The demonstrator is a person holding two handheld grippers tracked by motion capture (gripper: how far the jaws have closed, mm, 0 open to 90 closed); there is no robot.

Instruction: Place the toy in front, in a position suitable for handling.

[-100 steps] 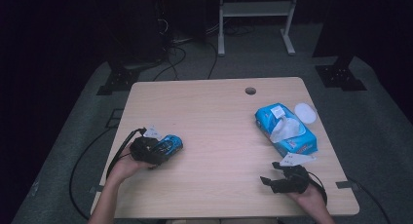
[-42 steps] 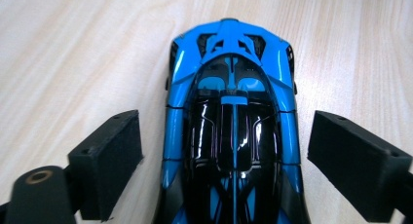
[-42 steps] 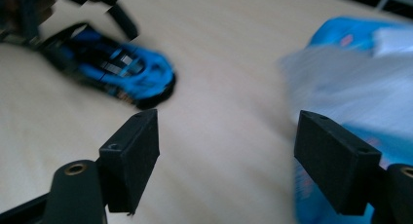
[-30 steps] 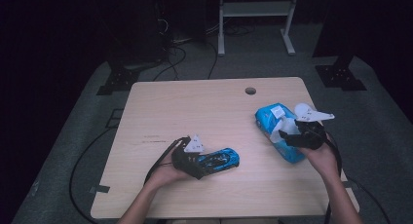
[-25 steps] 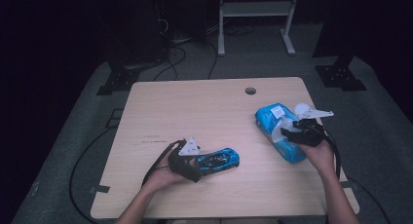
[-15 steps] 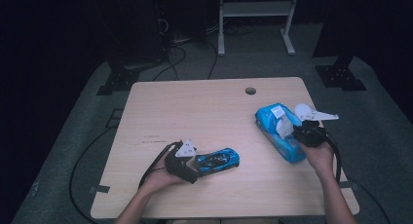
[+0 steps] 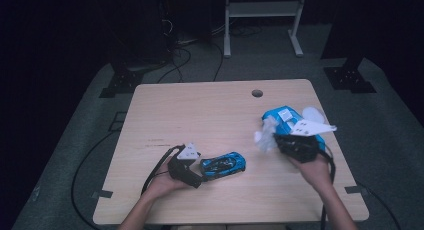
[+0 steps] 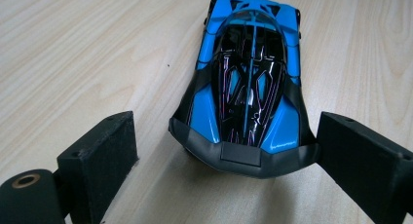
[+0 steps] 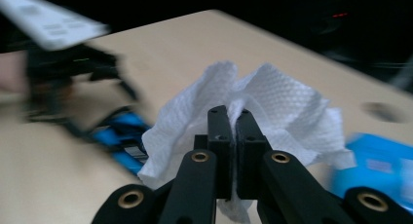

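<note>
Right gripper [image 9: 233, 118]: jaws clamped together on one white tissue [image 9: 272, 107], pads pinching a fold of it. The jaws have just been closing, with the tissue between them. Tissue is thin crinkled paper with an embossed waffle texture, bunched and fanning out above and to both sides of the jaw tips. In the high view the right gripper [image 7: 274, 138] holds the tissue [image 7: 265, 136] up off the table [image 7: 200, 110], just in front of the wipes pack [image 7: 283, 116]. One pack, blue soft plastic with a white label, lying behind and beside that gripper.

Left gripper [image 8: 224, 156]: jaws spread wide, released, clamping nothing. One toy car [image 8: 246, 83] sits between and ahead of them, its rear end nearest the camera; the one jaw looks to be touching the car's rear corner, the other stands clear with bare wood in between. Car is glossy hard plastic, blue body, black roof with thin lines, low wedge shape. In the high view the left gripper [image 7: 196, 166] rests right behind the car [image 7: 223, 164].

Table is pale wood grain, rectangular, rounded corners, one round hole near the far edge.
</note>
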